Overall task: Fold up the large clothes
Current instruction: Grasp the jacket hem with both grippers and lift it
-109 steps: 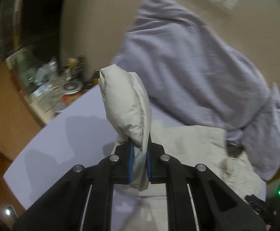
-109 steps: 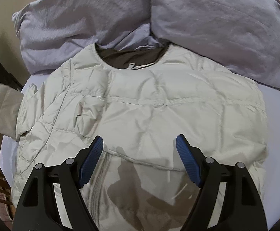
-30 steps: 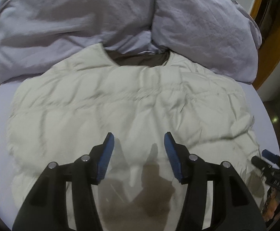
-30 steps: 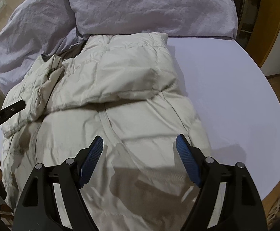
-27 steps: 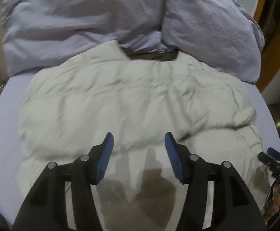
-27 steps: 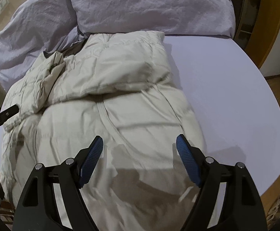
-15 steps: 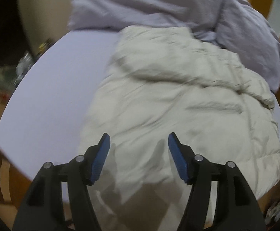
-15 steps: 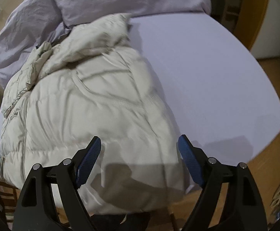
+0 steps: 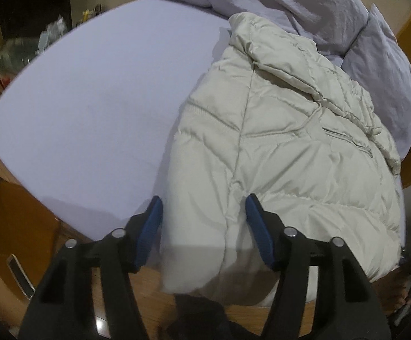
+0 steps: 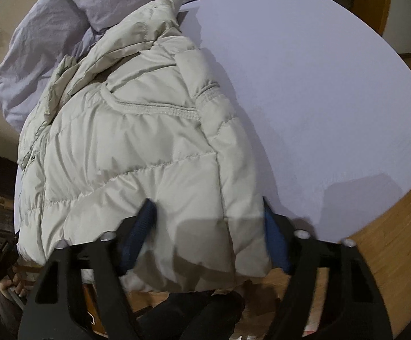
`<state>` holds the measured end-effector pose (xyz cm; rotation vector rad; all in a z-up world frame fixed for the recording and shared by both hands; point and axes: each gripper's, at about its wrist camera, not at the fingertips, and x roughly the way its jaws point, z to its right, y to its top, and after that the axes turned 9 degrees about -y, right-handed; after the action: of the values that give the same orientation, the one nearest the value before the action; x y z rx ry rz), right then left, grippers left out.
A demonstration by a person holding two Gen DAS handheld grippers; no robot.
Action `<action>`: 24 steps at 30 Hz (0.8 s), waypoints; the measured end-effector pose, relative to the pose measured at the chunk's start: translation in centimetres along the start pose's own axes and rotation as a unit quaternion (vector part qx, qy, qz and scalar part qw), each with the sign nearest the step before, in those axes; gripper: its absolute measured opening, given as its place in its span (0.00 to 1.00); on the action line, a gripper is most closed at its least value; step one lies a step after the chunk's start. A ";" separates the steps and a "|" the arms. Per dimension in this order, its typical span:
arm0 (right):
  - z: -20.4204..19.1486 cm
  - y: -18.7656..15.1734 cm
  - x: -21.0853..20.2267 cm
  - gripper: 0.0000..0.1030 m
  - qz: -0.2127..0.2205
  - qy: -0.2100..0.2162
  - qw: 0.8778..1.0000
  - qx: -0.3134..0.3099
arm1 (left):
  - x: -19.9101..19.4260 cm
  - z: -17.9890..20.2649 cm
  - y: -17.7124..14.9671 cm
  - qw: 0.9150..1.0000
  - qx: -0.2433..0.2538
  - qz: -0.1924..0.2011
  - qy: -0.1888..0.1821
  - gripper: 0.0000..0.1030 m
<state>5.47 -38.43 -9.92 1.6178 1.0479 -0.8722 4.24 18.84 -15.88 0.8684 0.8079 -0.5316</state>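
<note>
While both grippers hang over its near hem, the cream quilted puffer jacket (image 9: 287, 147) lies folded on the lavender bed sheet (image 9: 98, 90), its sleeves tucked across the body so that it forms a long, plump block running from the near edge of the bed to the far end, where its collar end meets the crumpled lavender-grey duvet (image 9: 304, 2). Diagonal stitch lines, a ribbed seam band and a slanted zip pocket show on the upper layer, and the shiny fabric is creased in soft ridges. At the near edge the hem bulges slightly over the side of the bed above the wooden floor (image 10: 389, 255). On the left side of the hem, the left gripper (image 9: 202, 223) stands half wide with its blue pads astride the jacket's corner, jaws closing, the pads not clearly pressing the cloth. On the right side, the right gripper (image 10: 208, 226) is also closing, its blue pads sunk against the puffy hem on both sides, the fabric bunched between them.
</note>
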 end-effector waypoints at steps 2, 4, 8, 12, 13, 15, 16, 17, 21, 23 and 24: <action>0.1 -0.1 0.1 0.39 -0.002 0.022 1.000 0.002 | 0.0 0.2 -0.3 1.000 -0.002 0.003 -0.009 0.45; 0.4 -0.3 0.0 0.24 0.003 0.031 1.000 0.000 | -0.3 0.4 -0.5 1.000 -0.001 0.007 -0.013 0.31; 0.0 -0.2 -1.0 0.17 0.021 0.031 0.999 -0.013 | -1.2 1.4 -0.4 1.000 0.003 0.022 -0.013 0.14; -0.5 0.8 -3.0 0.16 0.052 0.049 0.997 -0.015 | -2.7 2.8 0.8 0.999 0.009 0.041 -0.012 0.10; -0.7 1.3 -3.8 0.16 0.063 0.056 0.996 -0.016 | -3.2 3.2 1.3 0.999 0.011 0.047 -0.014 0.09; -1.2 2.5 -4.7 0.10 0.075 0.065 0.995 -0.020 | -4.0 3.9 2.1 0.998 0.016 0.057 -0.017 0.09; -1.6 3.1 -5.3 0.10 0.082 0.067 0.994 -0.023 | -4.4 4.3 2.5 0.998 0.020 0.062 -0.018 0.08; -2.0 3.7 -5.7 0.10 0.089 0.070 0.993 -0.025 | -4.9 5.0 3.2 0.997 0.026 0.070 -0.020 0.08; -4.1 6.9 -7.4 0.10 0.121 0.075 0.989 -0.041 | -6.1 7.0 6.1 0.994 0.037 0.099 -0.023 0.08; -4.8 8.3 -7.8 0.10 0.132 0.078 0.987 -0.043 | -6.5 7.9 8.0 0.993 0.041 0.112 -0.024 0.08; -5.2 9.2 -8.0 0.10 0.138 0.079 0.986 -0.044 | -6.7 8.3 9.2 0.992 0.041 0.119 -0.025 0.08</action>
<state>11.35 -36.49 1.84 1.7289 0.9268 -0.5123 9.97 17.64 -3.04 1.0088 0.6288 -0.3770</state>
